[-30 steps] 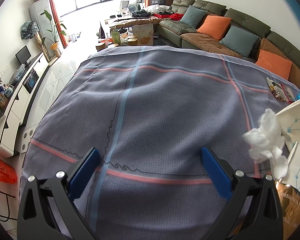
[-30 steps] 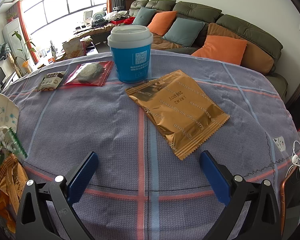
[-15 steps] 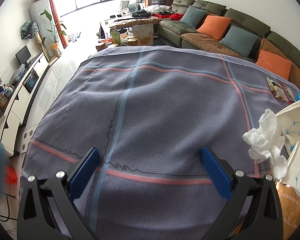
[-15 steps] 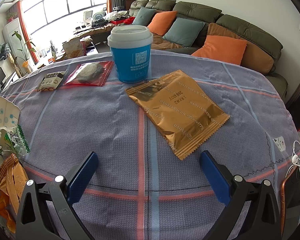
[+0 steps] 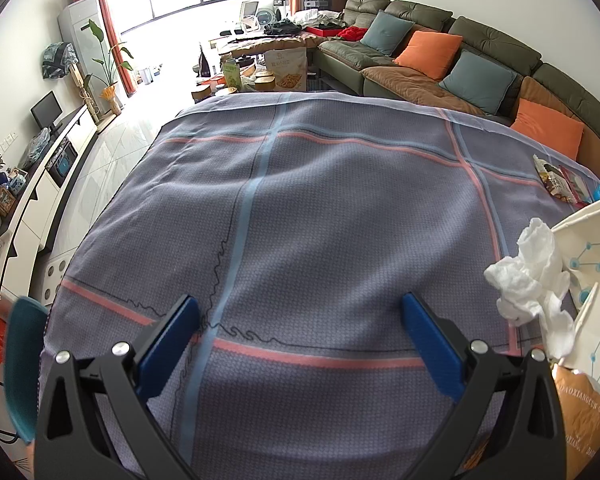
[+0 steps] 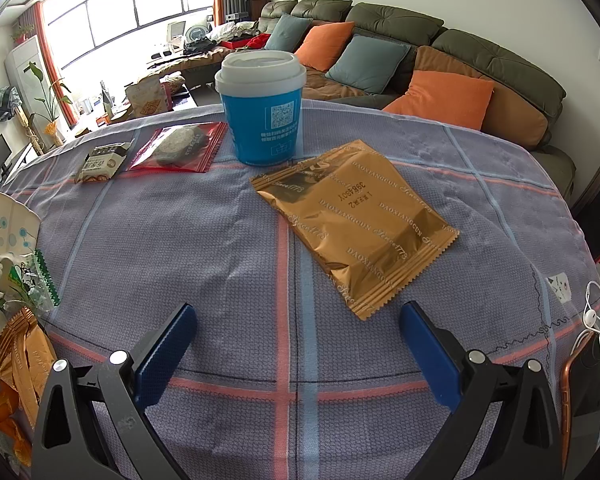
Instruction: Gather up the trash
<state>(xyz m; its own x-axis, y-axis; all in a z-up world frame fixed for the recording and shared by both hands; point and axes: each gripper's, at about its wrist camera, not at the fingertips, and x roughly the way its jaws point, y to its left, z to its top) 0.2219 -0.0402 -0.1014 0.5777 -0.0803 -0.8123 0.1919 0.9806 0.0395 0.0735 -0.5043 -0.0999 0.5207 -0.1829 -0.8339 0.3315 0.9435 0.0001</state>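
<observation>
In the left view we see our left gripper (image 5: 300, 322) spread wide and empty over bare cloth (image 5: 340, 208); a tissue (image 5: 530, 280) hangs from the bag (image 5: 596, 248) at right, half cut off. In the right view, our right gripper (image 6: 298, 330) gapes empty, the gold wrapper (image 6: 356, 220) just beyond, running near-right to far-left, and the cup (image 6: 262, 108) upright behind.

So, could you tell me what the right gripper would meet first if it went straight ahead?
Most likely the gold snack packet, lying flat just ahead of the open right gripper; the blue cup stands behind it.
</observation>
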